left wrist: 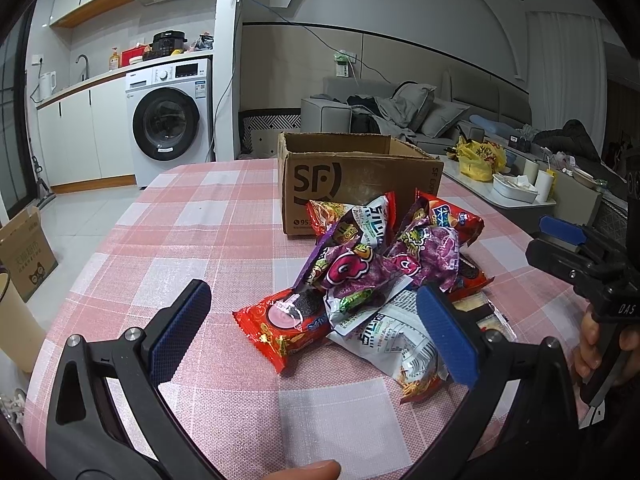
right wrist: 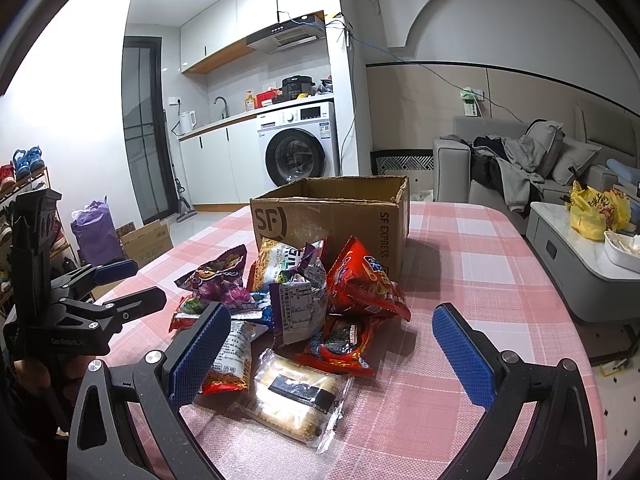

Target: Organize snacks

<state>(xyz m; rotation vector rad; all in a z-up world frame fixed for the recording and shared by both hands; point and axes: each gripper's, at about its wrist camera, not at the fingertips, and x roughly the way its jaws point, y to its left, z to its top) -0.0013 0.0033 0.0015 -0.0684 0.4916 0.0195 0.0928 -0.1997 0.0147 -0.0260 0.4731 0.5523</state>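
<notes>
A pile of snack packets (left wrist: 372, 280) lies on the pink checked table, in front of an open SF cardboard box (left wrist: 352, 184). It also shows in the right wrist view (right wrist: 304, 304), with the box (right wrist: 332, 216) behind. A red cookie packet (left wrist: 284, 324) lies nearest my left gripper (left wrist: 316, 324), which is open and empty, just short of the pile. A clear cracker packet (right wrist: 296, 396) lies between the fingers of my right gripper (right wrist: 332, 344), which is open and empty. Each gripper shows in the other's view, the right one (left wrist: 560, 244) and the left one (right wrist: 124, 280).
The table (left wrist: 180, 240) is round-edged with a checked cloth. A washing machine (left wrist: 168, 120) and counter stand behind, a sofa (right wrist: 520, 160) and a low white table (right wrist: 580, 256) with a yellow bag to the right. Cardboard boxes (right wrist: 148, 240) sit on the floor left.
</notes>
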